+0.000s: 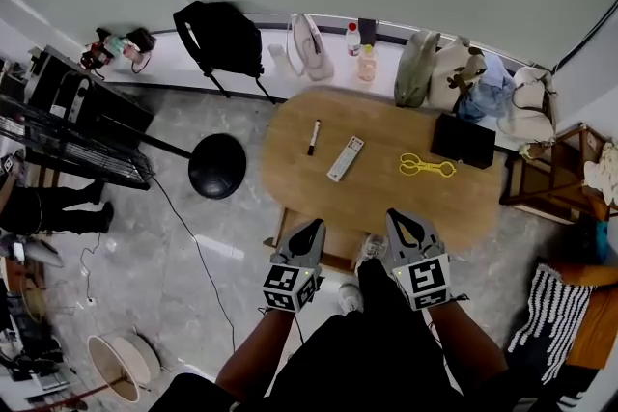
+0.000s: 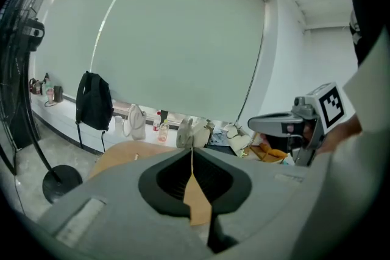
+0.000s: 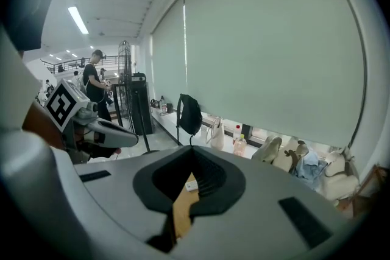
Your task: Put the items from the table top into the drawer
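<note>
Left claw and right claw hover at the table's near edge, both pinched shut and empty. Marker, remote and scissors lie mid-table. Reaching in still shut, I'd likely shove that flat remote away.

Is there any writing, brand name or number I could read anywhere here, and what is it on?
No readable words or numbers anywhere.
Left cube and right cube: black-and-white square patterns, no letters.
Bottle label, remote buttons: too small to read.
</note>
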